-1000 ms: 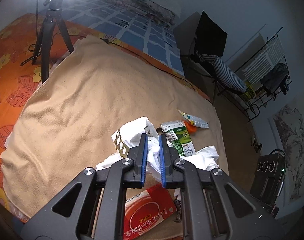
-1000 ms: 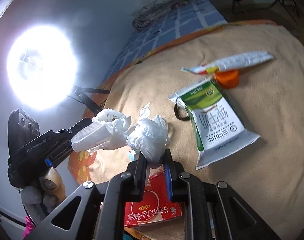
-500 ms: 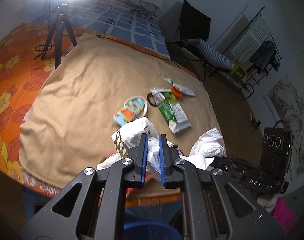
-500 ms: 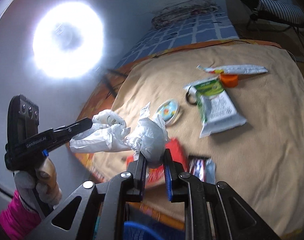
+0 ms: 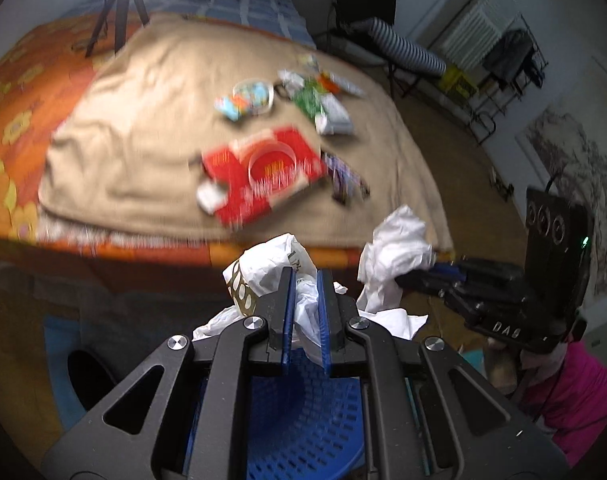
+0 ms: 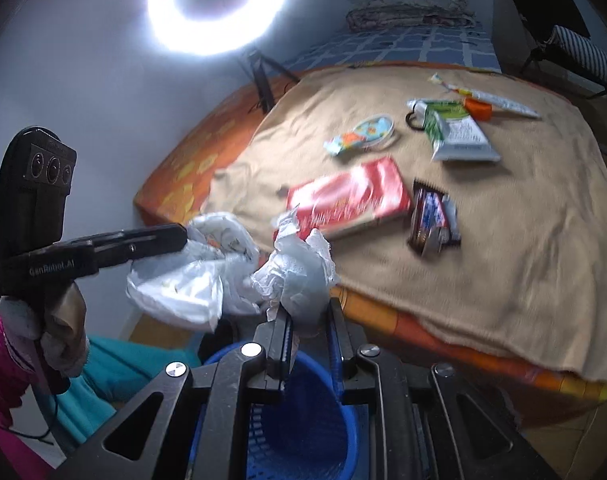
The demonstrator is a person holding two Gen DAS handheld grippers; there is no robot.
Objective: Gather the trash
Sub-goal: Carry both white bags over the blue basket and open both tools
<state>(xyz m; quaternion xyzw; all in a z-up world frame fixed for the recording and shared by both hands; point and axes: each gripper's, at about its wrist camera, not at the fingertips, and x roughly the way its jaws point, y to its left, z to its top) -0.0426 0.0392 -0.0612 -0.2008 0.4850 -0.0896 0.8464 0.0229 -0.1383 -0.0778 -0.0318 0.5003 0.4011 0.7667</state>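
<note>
Crumpled tissue (image 6: 299, 272) pinched in right tongs (image 6: 309, 320), plastic bag (image 5: 271, 268) in left tongs (image 5: 303, 292), blue basket (image 6: 303, 420) below, bed (image 6: 503, 240) beyond.

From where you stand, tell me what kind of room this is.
Most likely a bedroom in a home: a bed spread with a tan blanket, a folded quilt at its head, and a clothes drying rack by the wall. The ring light suggests a filming setup.
</note>
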